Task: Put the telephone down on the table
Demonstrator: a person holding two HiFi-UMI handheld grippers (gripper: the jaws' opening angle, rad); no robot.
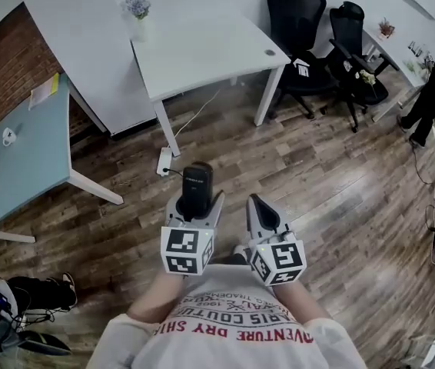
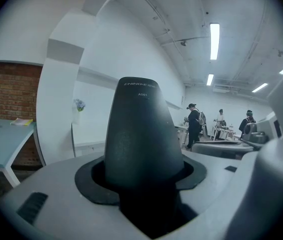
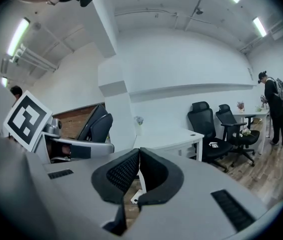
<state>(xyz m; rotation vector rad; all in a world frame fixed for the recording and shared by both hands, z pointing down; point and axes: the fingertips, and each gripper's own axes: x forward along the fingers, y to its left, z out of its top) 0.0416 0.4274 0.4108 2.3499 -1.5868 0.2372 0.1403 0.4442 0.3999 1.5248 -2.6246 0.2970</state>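
Black plastic telephone handset (image 1: 197, 189) stands upright, clamped in the left claw (image 1: 198, 203) near the person's chest (image 1: 233, 317); the right claw (image 1: 257, 204) beside it is closed on nothing. Beyond the wooden plank floor (image 1: 317, 175) the white rectangular desk (image 1: 202, 52) is well ahead, so the grip should probably hold firm and level until the base rests on it.

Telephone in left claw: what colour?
The telephone is black; it shows best in the left gripper view.
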